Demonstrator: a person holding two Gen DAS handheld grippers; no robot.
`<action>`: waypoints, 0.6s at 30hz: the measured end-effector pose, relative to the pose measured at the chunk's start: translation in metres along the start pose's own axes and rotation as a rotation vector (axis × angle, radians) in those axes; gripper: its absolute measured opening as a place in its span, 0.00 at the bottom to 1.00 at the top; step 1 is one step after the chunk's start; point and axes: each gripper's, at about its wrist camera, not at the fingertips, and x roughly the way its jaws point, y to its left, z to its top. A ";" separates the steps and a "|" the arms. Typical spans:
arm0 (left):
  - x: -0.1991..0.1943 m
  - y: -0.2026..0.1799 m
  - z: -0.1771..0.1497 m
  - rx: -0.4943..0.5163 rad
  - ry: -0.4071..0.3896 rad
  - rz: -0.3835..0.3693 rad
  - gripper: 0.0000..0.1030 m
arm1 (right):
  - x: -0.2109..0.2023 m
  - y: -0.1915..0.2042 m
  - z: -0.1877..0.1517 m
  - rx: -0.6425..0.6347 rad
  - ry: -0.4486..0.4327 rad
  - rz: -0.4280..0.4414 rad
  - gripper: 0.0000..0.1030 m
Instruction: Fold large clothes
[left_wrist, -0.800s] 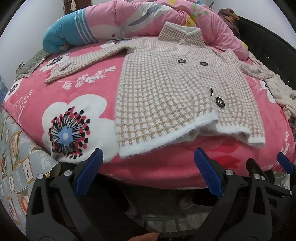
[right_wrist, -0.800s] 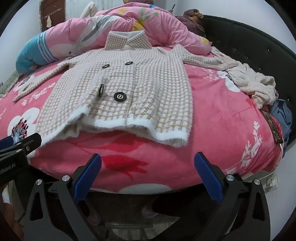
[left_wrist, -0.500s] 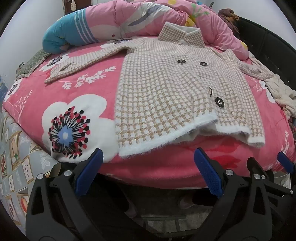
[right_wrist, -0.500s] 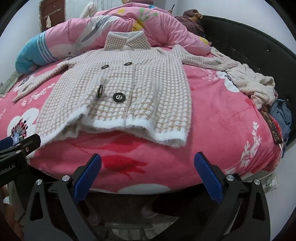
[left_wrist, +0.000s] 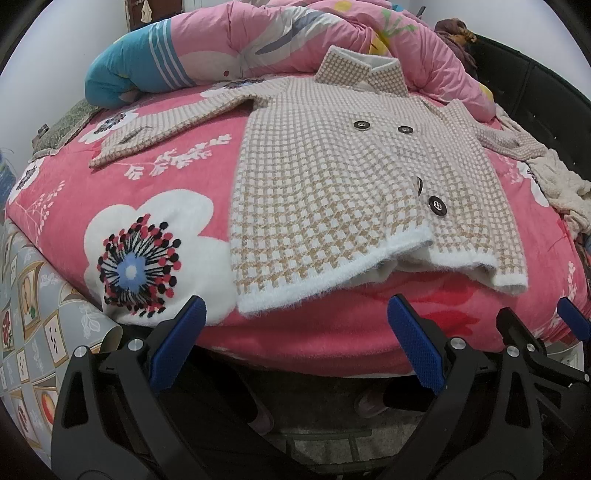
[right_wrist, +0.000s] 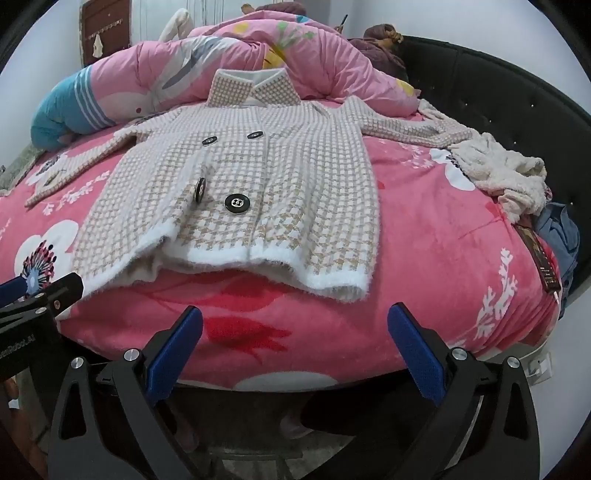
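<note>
A checked coat lies flat on the pink blanket, front side up, with its sleeves spread out to both sides. Its collar rests against the rolled pink quilt at the far side of the coat. Four dark buttons show on the front of the coat; the biggest-looking button sits near the fluffy white bottom edge. That bottom edge lies near the blanket's front side.

The left gripper hangs in front of the coat's bottom edge with its blue pads wide apart and nothing between them. The right gripper does the same just beside it, released and empty. Neither one touches the coat.

A cream fuzzy cloth lies bunched by the end of the coat's right sleeve. Some white letters show on the left gripper's body at the left side of the right view, but they are cut off and I cannot read the word.
</note>
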 end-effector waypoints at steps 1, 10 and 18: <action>-0.002 0.000 0.000 0.000 0.000 0.000 0.93 | 0.000 0.000 0.000 0.000 0.001 -0.001 0.95; -0.002 0.000 0.001 -0.001 -0.002 -0.001 0.92 | -0.001 0.000 0.003 -0.001 -0.011 -0.003 0.95; -0.003 -0.001 0.003 -0.003 -0.004 0.002 0.92 | -0.002 0.002 0.003 -0.004 -0.017 -0.007 0.95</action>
